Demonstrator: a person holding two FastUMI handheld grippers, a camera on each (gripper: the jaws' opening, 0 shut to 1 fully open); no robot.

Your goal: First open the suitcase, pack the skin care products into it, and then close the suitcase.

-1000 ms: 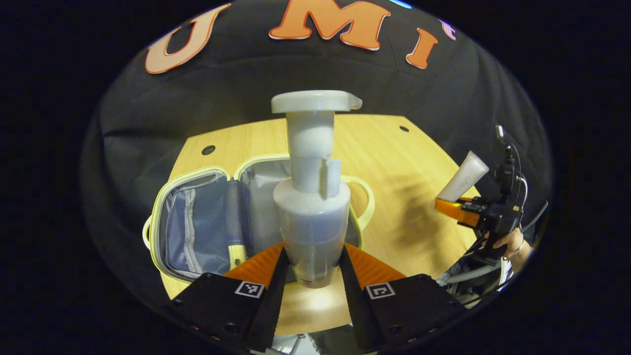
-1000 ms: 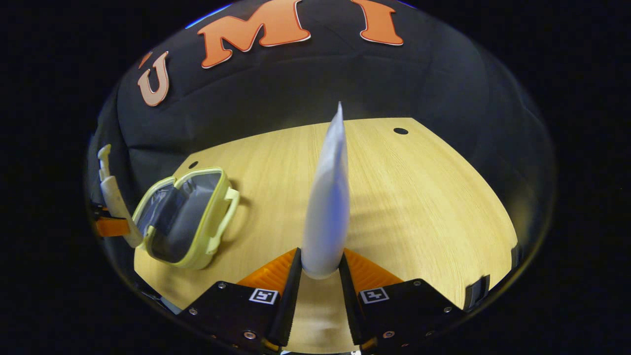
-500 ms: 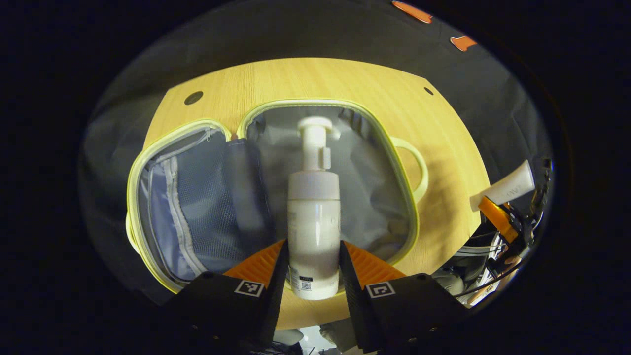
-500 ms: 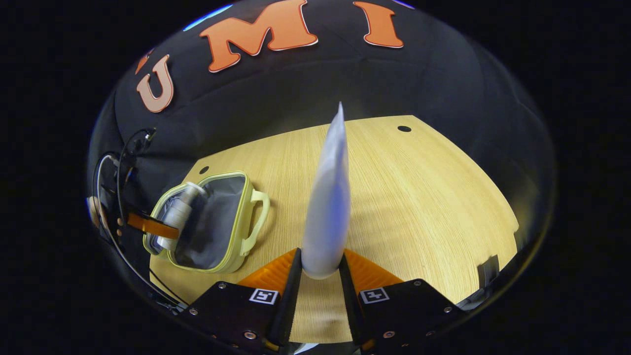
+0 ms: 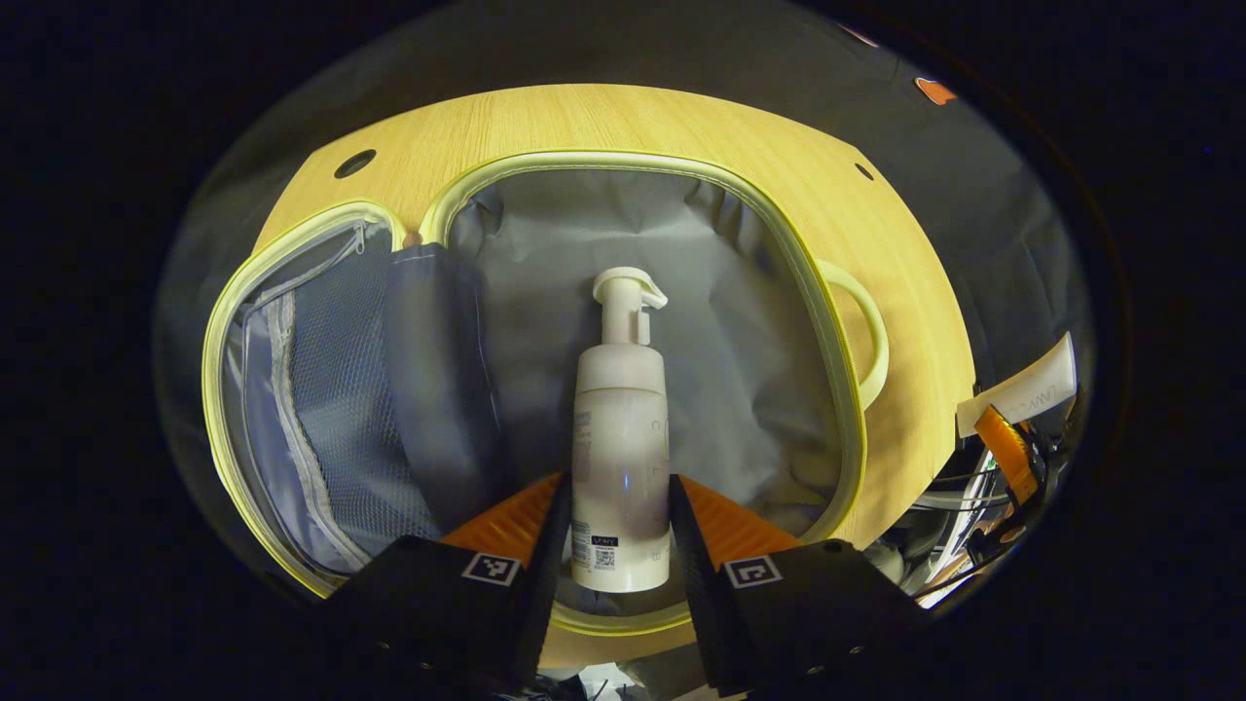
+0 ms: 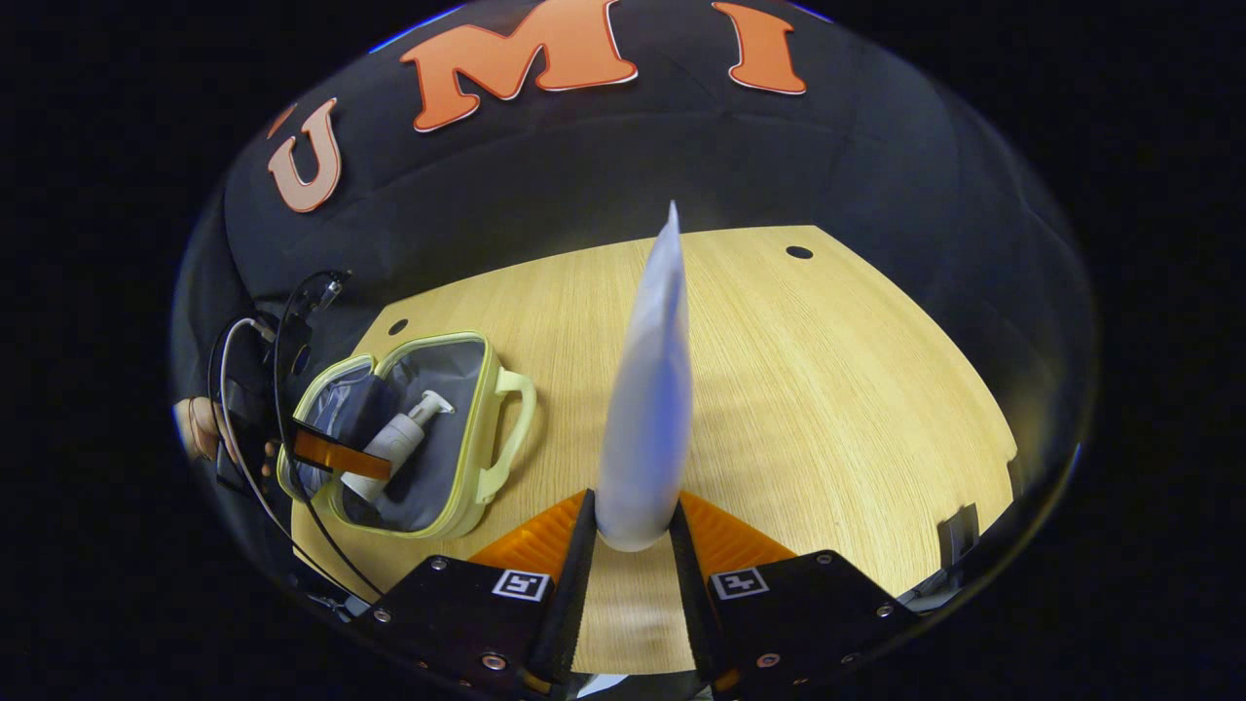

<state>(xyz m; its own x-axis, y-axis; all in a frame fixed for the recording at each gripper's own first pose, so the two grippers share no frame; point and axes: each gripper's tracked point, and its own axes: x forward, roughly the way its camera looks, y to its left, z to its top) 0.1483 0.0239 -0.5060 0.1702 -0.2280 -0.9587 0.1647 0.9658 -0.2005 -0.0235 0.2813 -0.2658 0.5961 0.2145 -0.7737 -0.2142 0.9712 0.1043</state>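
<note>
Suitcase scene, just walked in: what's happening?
A person is packing skin care with two handheld grippers. The suitcase lies open on the table. The left gripper grips a pump bottle and has it down inside the case's main compartment, not yet let go. The right gripper holds a tube upright above the table, off to the side of the case.

Warm overhead light brightening the wooden table, soft shadows falling, edges bending and darkening, tube blurring close up.
</note>
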